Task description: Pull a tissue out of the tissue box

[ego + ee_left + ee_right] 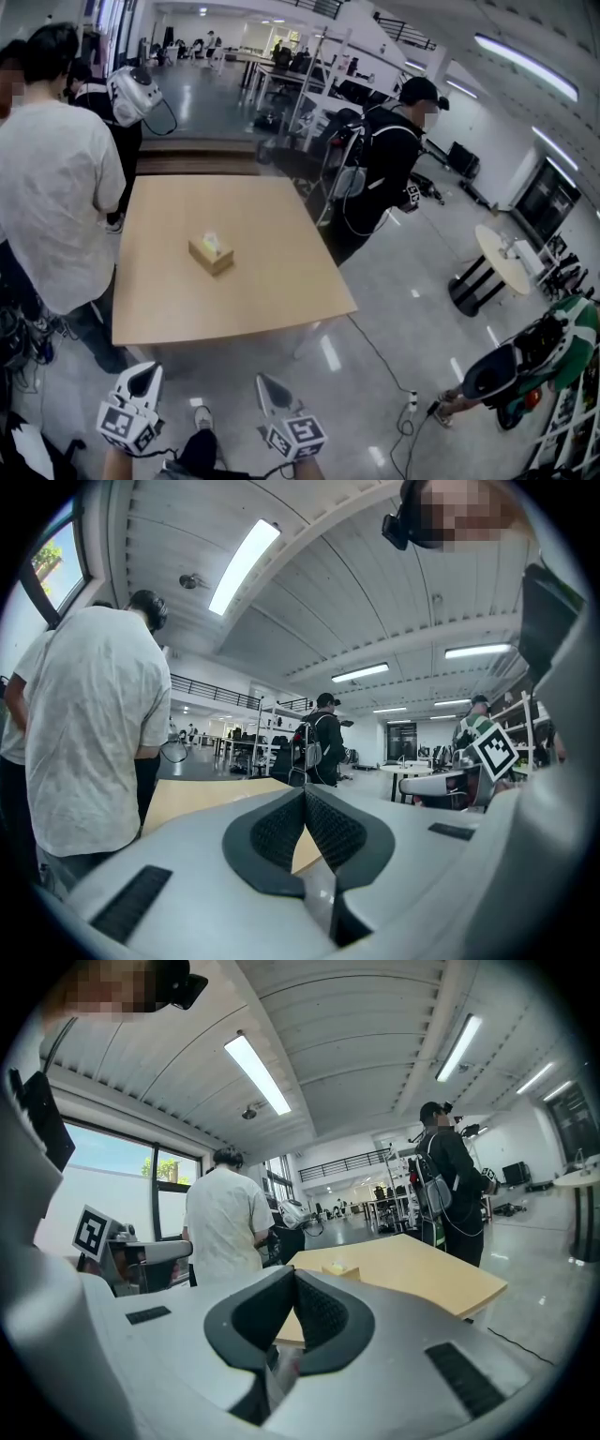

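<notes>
item: tissue box (212, 253), near the middle of the tan table (281, 300), one tissue (212, 240) standing up from its slot, untouched. progress, as i judge it: nothing done; approach, grasp and pull all left. my left gripper (143, 370) and right gripper (266, 382) hang short of the table's near edge, the box well apart ahead, both with jaws pressed together on nothing.

We see a square table (267, 291) of light wood in the middle left of the head view, standing on a glossy grey floor (422, 323). One small tan tissue box (211, 255) sits directly on it, slightly left of the tabletop's centre and turned askew to the edges, with a pale tissue (212, 241) poking from its top.
</notes>
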{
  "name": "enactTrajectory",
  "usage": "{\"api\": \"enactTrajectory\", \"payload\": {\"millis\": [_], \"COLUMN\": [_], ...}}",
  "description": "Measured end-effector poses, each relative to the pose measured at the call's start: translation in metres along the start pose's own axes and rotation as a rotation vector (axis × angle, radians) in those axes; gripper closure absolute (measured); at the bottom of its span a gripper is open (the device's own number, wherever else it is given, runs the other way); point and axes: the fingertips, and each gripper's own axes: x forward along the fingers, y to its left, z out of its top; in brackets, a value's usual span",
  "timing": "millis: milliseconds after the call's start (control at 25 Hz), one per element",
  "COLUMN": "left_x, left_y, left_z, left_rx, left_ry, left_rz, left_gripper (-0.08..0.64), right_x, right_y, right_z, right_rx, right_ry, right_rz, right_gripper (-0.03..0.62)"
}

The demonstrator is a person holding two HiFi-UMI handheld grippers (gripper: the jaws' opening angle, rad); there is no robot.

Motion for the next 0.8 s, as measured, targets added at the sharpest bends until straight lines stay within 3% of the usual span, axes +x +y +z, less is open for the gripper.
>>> {"api": "enactTrajectory", "payload": {"millis": [800], "left_x": [0.099], "left_y": [0.089], "left_z": [0.022], "left_rx": [-0.023], "left_ry": [0.015], "left_rz": [0.018], "left_gripper": [0.552], "right_x": [0.125], "right_y": [-0.039], "right_z": [0.030], "right_rx": [0.006], "right_ry": [0.021], "right_rz": [0.018], "right_gripper": [0.581]}}
